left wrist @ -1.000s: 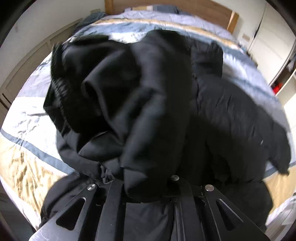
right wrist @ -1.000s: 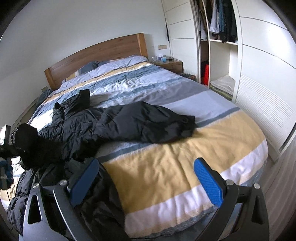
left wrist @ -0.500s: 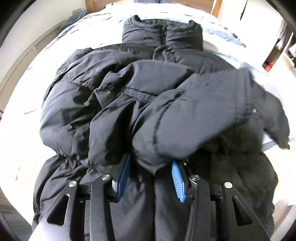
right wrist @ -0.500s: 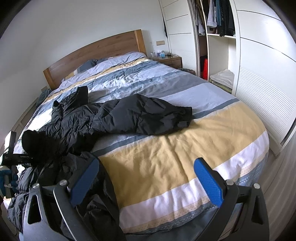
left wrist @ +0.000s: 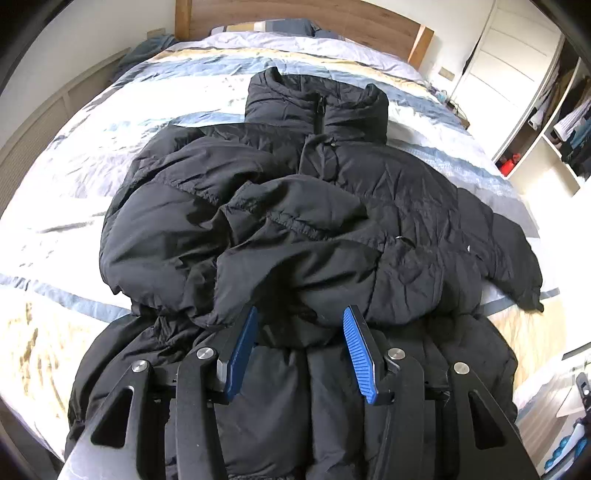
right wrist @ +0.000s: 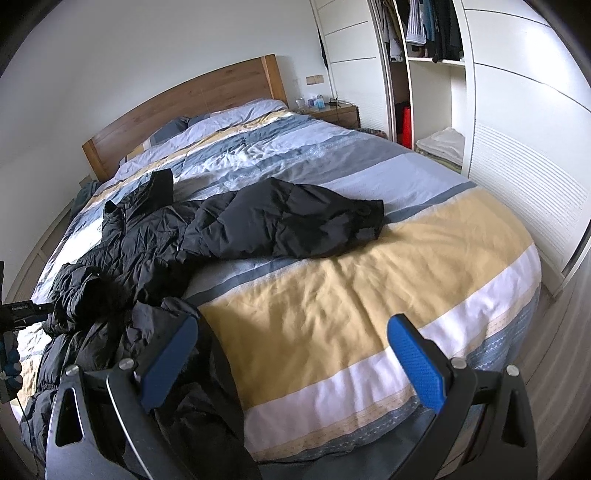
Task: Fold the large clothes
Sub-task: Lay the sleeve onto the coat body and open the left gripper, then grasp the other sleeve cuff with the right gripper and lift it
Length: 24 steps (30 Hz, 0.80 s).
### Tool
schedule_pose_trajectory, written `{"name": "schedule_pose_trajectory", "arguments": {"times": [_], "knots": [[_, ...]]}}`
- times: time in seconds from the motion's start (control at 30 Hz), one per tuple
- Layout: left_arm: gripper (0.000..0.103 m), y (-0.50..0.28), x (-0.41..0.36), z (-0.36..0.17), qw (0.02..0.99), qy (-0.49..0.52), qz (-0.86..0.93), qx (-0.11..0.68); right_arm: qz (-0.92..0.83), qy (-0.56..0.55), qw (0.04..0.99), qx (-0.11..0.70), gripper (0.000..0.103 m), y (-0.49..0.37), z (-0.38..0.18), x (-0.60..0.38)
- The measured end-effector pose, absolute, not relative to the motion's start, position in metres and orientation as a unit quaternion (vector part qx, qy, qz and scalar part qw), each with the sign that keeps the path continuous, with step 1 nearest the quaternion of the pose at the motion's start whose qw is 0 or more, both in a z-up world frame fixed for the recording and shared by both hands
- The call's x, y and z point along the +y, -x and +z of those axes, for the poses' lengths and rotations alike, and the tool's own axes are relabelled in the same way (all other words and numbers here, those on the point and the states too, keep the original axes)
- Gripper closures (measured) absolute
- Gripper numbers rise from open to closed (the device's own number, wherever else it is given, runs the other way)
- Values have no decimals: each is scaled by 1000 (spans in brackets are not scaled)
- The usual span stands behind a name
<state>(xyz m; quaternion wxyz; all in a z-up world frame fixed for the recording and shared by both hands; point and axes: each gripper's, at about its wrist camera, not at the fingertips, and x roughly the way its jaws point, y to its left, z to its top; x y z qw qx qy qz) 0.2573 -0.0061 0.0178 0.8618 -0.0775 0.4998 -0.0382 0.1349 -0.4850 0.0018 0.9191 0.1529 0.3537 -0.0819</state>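
right wrist: striped bed (right wrist: 332, 295), wooden headboard (right wrist: 184, 107), open wardrobe (right wrist: 424, 74).

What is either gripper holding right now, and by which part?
Nothing. The left gripper has just opened, its pads clear of the black jacket's folded sleeve; the right gripper is open.

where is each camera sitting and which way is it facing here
Left wrist: rides the left hand-held gripper, tilted down over the black puffer jacket, facing the headboard; its jaws, just opening, stand apart with nothing pressed between the pads.
Right wrist: rides the right hand-held gripper near the foot of the bed, facing diagonally toward the wardrobe; jaws wide open.
Shared: jacket, bed and headboard; the right view also catches the left hand-held gripper at its left edge.
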Motion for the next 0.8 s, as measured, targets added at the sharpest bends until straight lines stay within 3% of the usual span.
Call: {"name": "schedule_pose_trajectory", "arguments": {"times": [0.2,0.8], "knots": [[44,-257,-13,22,865,93,-46,492,-86,-179,908,368,0,-150,-8,-493],[40,-243,38,8,859,125,-5,496,-97,-253,878,396,0,-225,-43,-511]]}}
